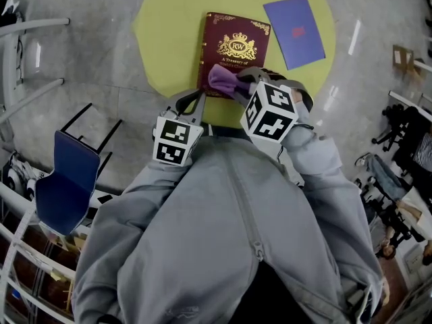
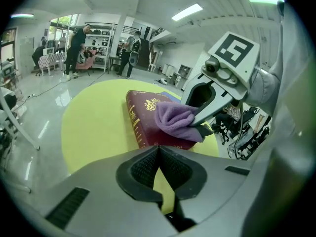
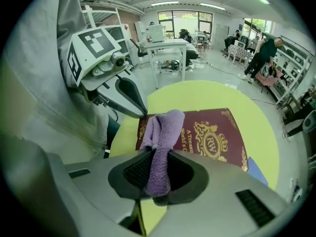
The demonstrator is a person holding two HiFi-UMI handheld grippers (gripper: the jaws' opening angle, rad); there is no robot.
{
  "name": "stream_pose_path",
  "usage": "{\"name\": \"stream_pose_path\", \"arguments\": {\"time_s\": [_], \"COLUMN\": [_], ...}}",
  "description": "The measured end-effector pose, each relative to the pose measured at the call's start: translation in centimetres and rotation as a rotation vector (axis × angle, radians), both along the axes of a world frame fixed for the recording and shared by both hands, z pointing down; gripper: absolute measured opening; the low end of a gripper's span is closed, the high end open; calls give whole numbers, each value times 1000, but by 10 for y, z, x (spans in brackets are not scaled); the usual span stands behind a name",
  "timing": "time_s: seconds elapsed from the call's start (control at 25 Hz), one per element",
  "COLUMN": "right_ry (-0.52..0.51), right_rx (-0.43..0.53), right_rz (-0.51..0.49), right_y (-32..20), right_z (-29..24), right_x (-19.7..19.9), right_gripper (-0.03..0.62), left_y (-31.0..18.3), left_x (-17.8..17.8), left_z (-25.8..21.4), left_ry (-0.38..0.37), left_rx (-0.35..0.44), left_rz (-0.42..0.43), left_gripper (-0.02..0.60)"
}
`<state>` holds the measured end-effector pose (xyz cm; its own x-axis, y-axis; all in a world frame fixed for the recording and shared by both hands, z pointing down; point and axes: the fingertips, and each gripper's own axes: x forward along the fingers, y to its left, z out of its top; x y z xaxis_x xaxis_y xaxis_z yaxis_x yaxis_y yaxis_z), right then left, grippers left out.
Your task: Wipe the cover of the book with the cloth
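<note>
— What is showing from the head view?
— The book (image 1: 234, 46) is lying flat on a round yellow table (image 1: 165, 25), cover up. The purple cloth (image 1: 226, 79) is sitting on the book's near edge, and the right gripper (image 1: 239, 86) is pinching it there. The left gripper (image 1: 200, 98) is hovering at the book's near left corner. A blue folder (image 1: 295, 31) is lying just right of the book, not touching it. A blue chair (image 1: 67, 181) is standing well off to the book's left.

— And the left gripper view?
— Its two pads (image 2: 143, 169) are pressing together with nothing between them, just short of the book's near end. Beyond them the right gripper (image 2: 203, 126) is holding the cloth (image 2: 177, 120) on the cover at the book's near end. Several people (image 2: 76, 48) are standing far behind the book, across the room.

— The right gripper view?
— Its jaws are clamping on the cloth (image 3: 160, 147), which is running up between them and bunching onto the near left part of the book (image 3: 212, 137). The left gripper (image 3: 142, 110) is pointing at the book's near left corner; I cannot tell whether it is touching. A corner of the folder (image 3: 256, 169) is peeking out right of the book.
</note>
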<state>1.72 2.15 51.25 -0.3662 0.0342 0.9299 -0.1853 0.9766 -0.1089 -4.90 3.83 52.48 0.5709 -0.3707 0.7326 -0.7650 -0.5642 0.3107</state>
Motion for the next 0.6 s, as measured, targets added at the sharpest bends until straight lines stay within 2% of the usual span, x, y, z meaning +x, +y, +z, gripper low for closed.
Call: {"name": "stream_pose_path", "arguments": {"time_s": [0.6], "right_ry": [73], "right_rx": [3], "right_rz": [109], "right_y": [15], "right_z": [2], "right_x": [56], "right_gripper": [84], "left_y": [2], "left_x": [5], "left_z": [-2], "left_ry": [-6], "left_rx": [-12], "left_rz": [29], "left_gripper": [18]}}
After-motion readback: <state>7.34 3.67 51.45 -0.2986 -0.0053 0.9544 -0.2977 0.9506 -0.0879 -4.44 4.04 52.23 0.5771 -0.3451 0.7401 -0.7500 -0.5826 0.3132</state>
